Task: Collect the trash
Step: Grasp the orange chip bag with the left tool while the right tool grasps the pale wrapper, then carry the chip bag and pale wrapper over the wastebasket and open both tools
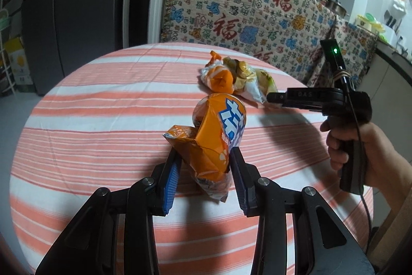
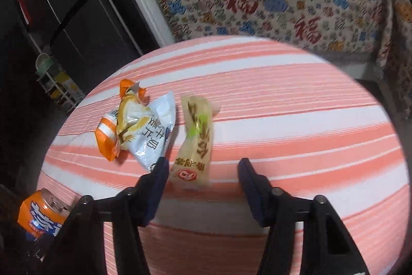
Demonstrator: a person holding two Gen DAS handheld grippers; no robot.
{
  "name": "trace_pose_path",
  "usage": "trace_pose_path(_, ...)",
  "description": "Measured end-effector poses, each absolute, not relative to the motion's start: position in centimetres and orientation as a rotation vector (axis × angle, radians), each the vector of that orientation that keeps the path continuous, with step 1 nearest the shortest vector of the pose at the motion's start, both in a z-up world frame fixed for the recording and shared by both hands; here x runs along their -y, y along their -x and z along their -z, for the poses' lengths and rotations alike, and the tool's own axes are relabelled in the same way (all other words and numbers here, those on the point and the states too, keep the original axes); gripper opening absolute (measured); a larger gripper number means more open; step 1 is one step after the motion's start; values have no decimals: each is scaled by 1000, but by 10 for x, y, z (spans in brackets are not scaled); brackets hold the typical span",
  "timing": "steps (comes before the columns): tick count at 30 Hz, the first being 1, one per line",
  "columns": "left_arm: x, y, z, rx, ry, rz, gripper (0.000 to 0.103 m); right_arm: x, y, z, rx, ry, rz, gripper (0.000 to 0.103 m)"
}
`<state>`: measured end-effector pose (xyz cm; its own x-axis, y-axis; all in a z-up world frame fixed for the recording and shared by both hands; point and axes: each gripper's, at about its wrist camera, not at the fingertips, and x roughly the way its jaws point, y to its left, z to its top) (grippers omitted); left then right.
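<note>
Your left gripper [image 1: 204, 159]: jaws clamped on orange bag [image 1: 219, 135]. Your right gripper [image 2: 203, 166]: jaws apart, straddling end of yellow wrapper [image 2: 195, 143] on striped tablecloth [image 2: 296, 107], pads not touching.

Bare striped surface [image 2: 296, 107] lies open right of the yellow wrapper [image 2: 197, 143]; on its left, crumpled wrappers [image 2: 139, 125] crowd close, seemingly touching the tongs.

**Colours we see**

We've got an orange bag [image 1: 219, 135] w/ blue-white lettering, centre frame; pale yellow wrapper [image 2: 195, 143] w/ red logo; silver-white wrapper [image 2: 154, 130]; coral-white striped tablecloth [image 1: 103, 99]; beige blanket [image 1: 244, 7], red/blue characters, upper right.
</note>
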<state>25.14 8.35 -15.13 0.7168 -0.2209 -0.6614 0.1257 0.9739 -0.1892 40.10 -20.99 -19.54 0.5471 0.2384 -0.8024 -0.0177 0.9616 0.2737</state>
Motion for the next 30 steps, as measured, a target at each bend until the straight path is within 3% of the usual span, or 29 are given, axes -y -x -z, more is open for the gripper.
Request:
trace_pose_path(3, -84, -250, 151, -743, 143, 195, 43, 204, -394, 192, -987, -199, -179, 29)
trace_pose_path(12, -79, -245, 149, -741, 132, 191, 42, 198, -268, 172, -1032, 4, -191, 29)
trace_pose_path(14, -79, -243, 149, -739, 130, 188, 42, 195, -249, 176, -1016, 26, -187, 33)
trace_pose_path(16, -79, -242, 149, -738, 134, 185, 42, 198, -239, 177, -966, 24, -165, 63)
trace_pose_path(17, -79, -241, 149, -738, 133, 184, 42, 201, -236, 178, -944, -4, -159, 66)
trace_pose_path(30, -79, -240, 151, -742, 118, 186, 39, 186, -269, 167, -930, 2, -98, 65)
